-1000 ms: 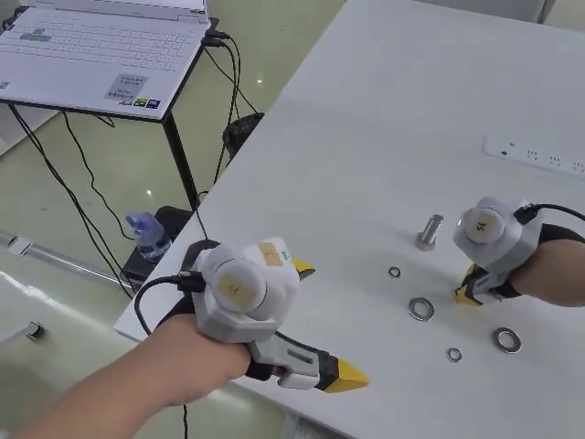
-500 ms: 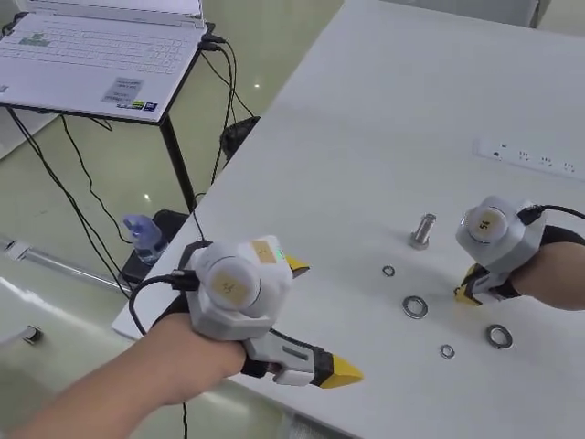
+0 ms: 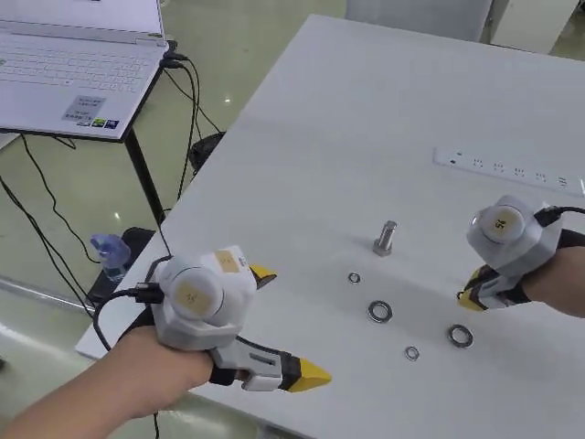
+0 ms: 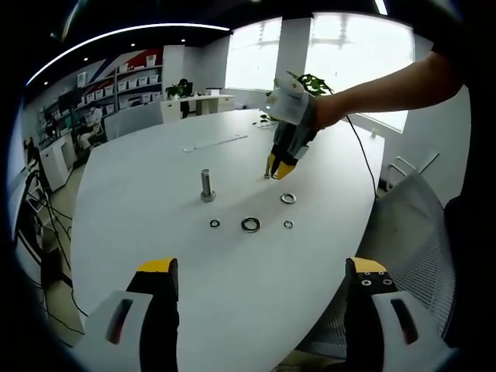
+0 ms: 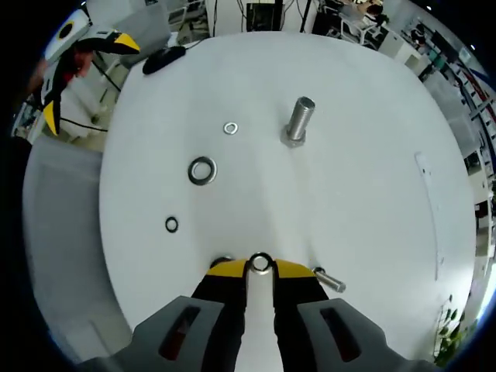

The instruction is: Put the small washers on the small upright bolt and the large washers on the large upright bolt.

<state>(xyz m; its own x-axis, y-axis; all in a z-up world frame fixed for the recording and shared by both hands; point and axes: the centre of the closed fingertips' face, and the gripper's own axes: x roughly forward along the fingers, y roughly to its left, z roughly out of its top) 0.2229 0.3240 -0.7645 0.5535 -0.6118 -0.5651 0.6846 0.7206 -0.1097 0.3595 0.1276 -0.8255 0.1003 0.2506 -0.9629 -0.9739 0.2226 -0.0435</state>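
White table [image 3: 384, 119], silver bolt [image 3: 385, 238] & large washer [image 3: 380, 312]; left gripper [image 3: 291, 323] white w/ yellow-tipped jaws.

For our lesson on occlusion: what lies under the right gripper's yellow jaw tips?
The right gripper grips a silver metal washer between its yellow tips. A small silver bolt and a second washer poke out beside them, each partly covered by the jaws.

Smooth matt white tabletop [image 3: 366, 137]; shiny silver metal on upright bolt [image 3: 385, 238] and every washer [image 3: 379, 312]
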